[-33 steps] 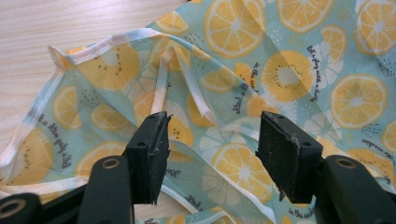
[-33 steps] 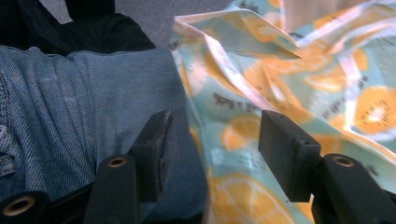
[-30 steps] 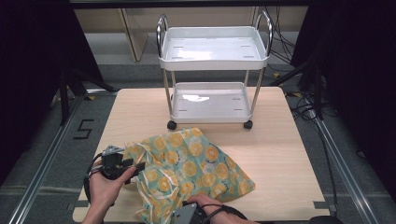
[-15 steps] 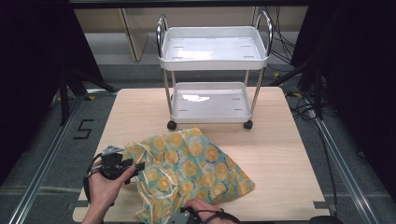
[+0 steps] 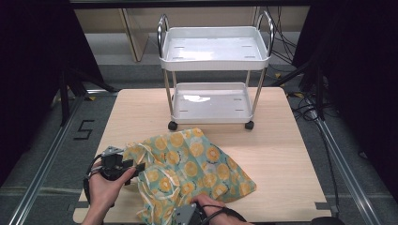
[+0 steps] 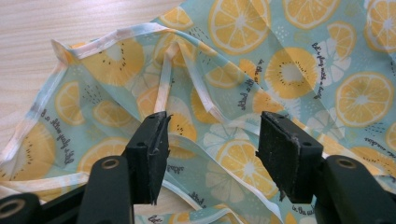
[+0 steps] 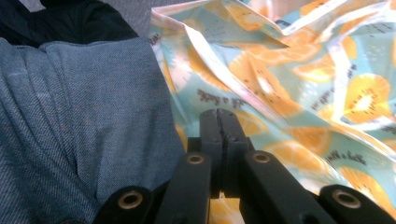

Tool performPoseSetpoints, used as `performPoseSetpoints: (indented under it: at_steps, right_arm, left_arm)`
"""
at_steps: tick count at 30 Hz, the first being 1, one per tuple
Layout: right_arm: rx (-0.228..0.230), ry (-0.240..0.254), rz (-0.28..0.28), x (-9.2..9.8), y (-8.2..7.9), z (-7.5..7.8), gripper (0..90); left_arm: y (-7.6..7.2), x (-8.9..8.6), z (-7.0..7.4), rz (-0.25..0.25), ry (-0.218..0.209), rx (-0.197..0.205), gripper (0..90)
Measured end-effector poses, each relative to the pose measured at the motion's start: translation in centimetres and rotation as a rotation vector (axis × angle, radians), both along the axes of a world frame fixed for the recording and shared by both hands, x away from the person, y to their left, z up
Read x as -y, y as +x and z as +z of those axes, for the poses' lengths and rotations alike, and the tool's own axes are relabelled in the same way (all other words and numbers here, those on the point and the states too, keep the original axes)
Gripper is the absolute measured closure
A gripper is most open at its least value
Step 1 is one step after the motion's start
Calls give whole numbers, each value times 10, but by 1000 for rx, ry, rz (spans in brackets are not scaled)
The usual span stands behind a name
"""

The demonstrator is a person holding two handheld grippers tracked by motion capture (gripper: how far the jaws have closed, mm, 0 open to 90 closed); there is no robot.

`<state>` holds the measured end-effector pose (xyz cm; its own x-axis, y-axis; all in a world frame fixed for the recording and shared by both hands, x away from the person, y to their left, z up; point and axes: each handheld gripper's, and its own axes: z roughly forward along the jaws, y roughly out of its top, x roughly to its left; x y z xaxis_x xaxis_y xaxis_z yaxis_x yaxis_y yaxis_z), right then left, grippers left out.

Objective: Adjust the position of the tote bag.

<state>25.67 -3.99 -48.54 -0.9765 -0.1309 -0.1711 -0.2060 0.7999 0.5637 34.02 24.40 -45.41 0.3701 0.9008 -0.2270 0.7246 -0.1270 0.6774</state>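
At the left side of the tabletop (image 5: 281, 140), the left tool (image 5: 133, 168) is in the person's left hand (image 5: 105, 187), at the left edge of the cloth bag (image 5: 197, 173). In the left gripper view its two black jaws stand spread apart, and the bag's fabric (image 6: 261, 70), pale blue-green with orange slices printed on it, lies under and between them. The pads do not press on the fabric; a white-edged strap (image 6: 163, 88) of the bag runs through the gap.

The bag lies crumpled on the near half of the tabletop, in front of the white two-shelf cart (image 5: 213, 75), which stands at the far edge on small wheels, apart from the bag.

More to the right, at the near edge, the right tool (image 5: 185, 216) is in the person's right hand (image 5: 211, 211), at the bottom rim of the bag. Its jaws have just been closing and are now pressed together. In the right gripper view the bag's fabric (image 7: 289, 84) lies just beyond and under the jaws, but I cannot tell if any of it is pinched between them. Blue denim (image 7: 79, 126) is beside this tool on its left.
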Motion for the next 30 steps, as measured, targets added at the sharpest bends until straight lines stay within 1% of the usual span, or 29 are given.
performPoseSetpoints:
  at_steps: [1, 2, 3, 5, 6, 7, 8, 10, 11, 12, 13, 15, 16, 17, 18, 19, 20, 21, 22, 23, 24, 26, 27, 28, 29, 30]
  right_arm:
    - [-12, 5, -24, 3, 1, 2, 900]
    - [-20, 11, -28, 5, 3, 4, 900]
    - [-14, 12, -37, 8, 6, 6, 900]
    - [-17, 21, -48, 10, 8, 8, 900]
    - [-32, 33, -75, 17, 14, 13, 900]
    - [-32, 33, -75, 17, 14, 13, 900]
    - [-48, 46, -87, 24, 18, 16, 900]
    - [-39, 53, -110, 31, 22, 19, 900]
    - [-39, 53, -110, 31, 22, 19, 900]
    - [-51, 57, -126, 38, 24, 21, 900]
    - [-51, 57, -126, 38, 24, 21, 900]
    - [-45, 62, -150, 43, 26, 21, 900]
    - [-45, 62, -150, 43, 26, 21, 900]
    - [-47, 68, -148, 43, 25, 21, 900]
    - [-33, 84, -141, 42, 24, 21, 889]
    - [-33, 84, -141, 42, 24, 21, 889]
    - [-42, 105, -125, 35, 20, 20, 678]
    - [-53, 105, -98, 30, 17, 19, 660]
    - [-53, 105, -98, 30, 17, 19, 660]
    - [-80, 109, -36, 20, 12, 14, 593]
    - [-73, 97, -14, 17, 10, 13, 564]
    - [-65, 72, 14, 7, 4, 8, 499]
    - [-65, 72, 14, 7, 4, 8, 499]
    - [-74, 35, 41, -2, -1, 2, 412]
    - [-72, 14, 36, -4, -2, 0, 397]
    - [-72, 14, 36, -4, -2, 0, 397]
  left_arm:
    - [0, 0, 0, 0, 0, 0, 424]
    - [0, 0, 0, 1, -4, 0, 425]
    - [0, 0, -1, 10, -2, 1, 425]
    - [0, -1, 0, 8, -3, -1, 425]
    - [0, -1, 0, 12, -5, 2, 425]
    - [0, -1, 0, 12, -5, 2, 425]
    - [0, -2, 0, 15, -6, 5, 425]
    - [1, -2, 1, 20, -9, 5, 425]
    - [1, -2, 1, 20, -9, 5, 425]
    - [1, -3, 1, 21, -6, 3, 425]
    - [1, -3, 1, 21, -6, 3, 425]
    - [2, -3, 0, 15, -8, 0, 425]
    - [2, -3, 0, 18, -10, 2, 425]
    - [2, -2, 1, 32, -13, 3, 425]
    - [2, -2, 1, 24, -8, 6, 425]
    - [2, -2, 1, 24, -8, 6, 426]
    - [2, -2, 2, 24, -8, 8, 426]
    - [2, -1, 2, 27, -12, 11, 426]
    - [2, -1, 2, 25, -12, 12, 426]
    - [2, -2, 1, 20, -14, 11, 425]
    - [2, -3, 1, 19, -11, 7, 425]
    - [3, -4, 0, 25, -15, 7, 425]
    - [3, -4, 0, 25, -15, 7, 425]
    - [2, -5, 0, 30, -18, 9, 425]
    - [2, -6, 0, 31, -19, 8, 425]
    - [2, -6, 0, 31, -19, 8, 425]
